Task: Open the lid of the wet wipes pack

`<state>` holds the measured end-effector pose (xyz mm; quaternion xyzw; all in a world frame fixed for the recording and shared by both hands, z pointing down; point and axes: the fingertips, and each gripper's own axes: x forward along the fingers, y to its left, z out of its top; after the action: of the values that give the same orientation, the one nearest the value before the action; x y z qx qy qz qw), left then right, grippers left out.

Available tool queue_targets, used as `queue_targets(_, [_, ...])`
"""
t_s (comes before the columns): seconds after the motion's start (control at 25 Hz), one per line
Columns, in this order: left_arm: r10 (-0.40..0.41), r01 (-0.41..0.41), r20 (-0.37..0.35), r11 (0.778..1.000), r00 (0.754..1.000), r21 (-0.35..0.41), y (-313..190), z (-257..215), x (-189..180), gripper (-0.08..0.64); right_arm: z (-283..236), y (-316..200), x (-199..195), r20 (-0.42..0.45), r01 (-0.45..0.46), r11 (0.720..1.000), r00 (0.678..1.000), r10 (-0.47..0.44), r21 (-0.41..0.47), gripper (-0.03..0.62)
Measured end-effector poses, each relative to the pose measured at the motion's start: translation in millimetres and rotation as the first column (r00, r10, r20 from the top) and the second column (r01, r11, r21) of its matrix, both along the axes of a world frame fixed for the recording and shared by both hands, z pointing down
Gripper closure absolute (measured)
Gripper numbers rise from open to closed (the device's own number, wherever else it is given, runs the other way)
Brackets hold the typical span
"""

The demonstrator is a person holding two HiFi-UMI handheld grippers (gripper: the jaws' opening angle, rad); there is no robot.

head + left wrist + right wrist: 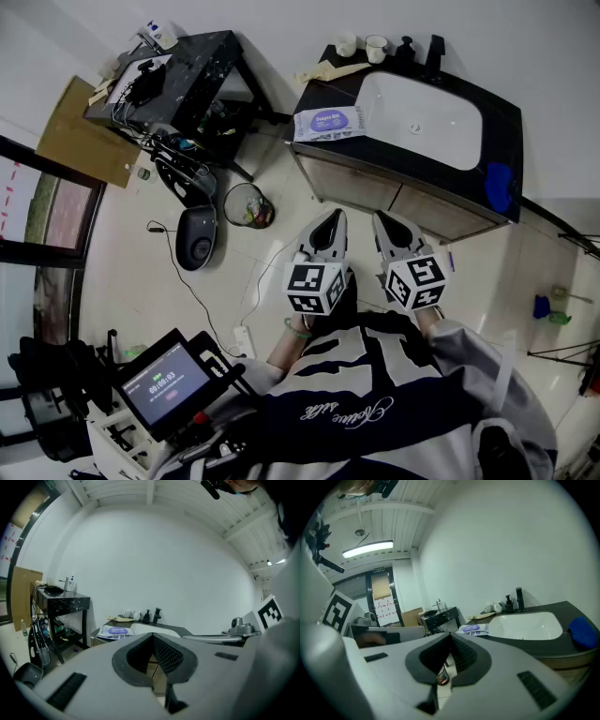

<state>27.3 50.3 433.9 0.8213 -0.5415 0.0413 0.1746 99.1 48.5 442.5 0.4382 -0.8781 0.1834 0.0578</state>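
Both grippers, left (331,217) and right (382,219), sit side by side with jaws together on nothing, seemingly because no reach has begun; the pack (328,123) lies well ahead on the counter (315,94), lid untouched.

We are reading only a timer, seemingly 00:00:03, on the screen (167,384); the label on the wipes pack (328,122) is showing too small to read.
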Motion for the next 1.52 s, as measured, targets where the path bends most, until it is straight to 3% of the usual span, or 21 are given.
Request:
queue_targets(0.44, [0.009, -0.011, -0.040, 0.999, 0.999, -0.053, -137.0, 10.6, -100.6, 0.561, 5.1, -122.8, -84.8, 0.006, -0.055, 0.997, 0.998, 0.055, -0.048, 0.594])
queue_targets(0.68, [0.009, -0.016, -0.064, 0.994, 0.998, -0.104, -181.3, 35.4, -128.4, 0.561, 14.0, -153.8, -87.0, -0.023, -0.121, 0.989, 0.993, 0.120, -0.079, 0.594])
queue_targets(0.92, [0.027, -0.043, -0.099, 0.984, 0.995, -0.171, -205.7, 59.2, -124.2, 0.561, 27.5, -174.0, -74.7, -0.053, -0.149, 0.980, 0.988, 0.144, -0.131, 0.592])
queue_targets(1.28, [-0.022, -0.001, -0.094, 0.972, 0.995, -0.235, -239.0, 89.0, -126.6, 0.561, 51.0, -219.7, -86.8, -0.084, -0.024, 0.986, 0.996, 0.011, -0.162, 0.592])
queue_targets(1.52, [-0.067, 0.040, -0.082, 0.954, 0.994, -0.298, -272.5, 127.9, -121.1, 0.561, 87.1, -270.8, -93.8, -0.099, 0.079, 0.973, 0.990, -0.103, -0.215, 0.591])
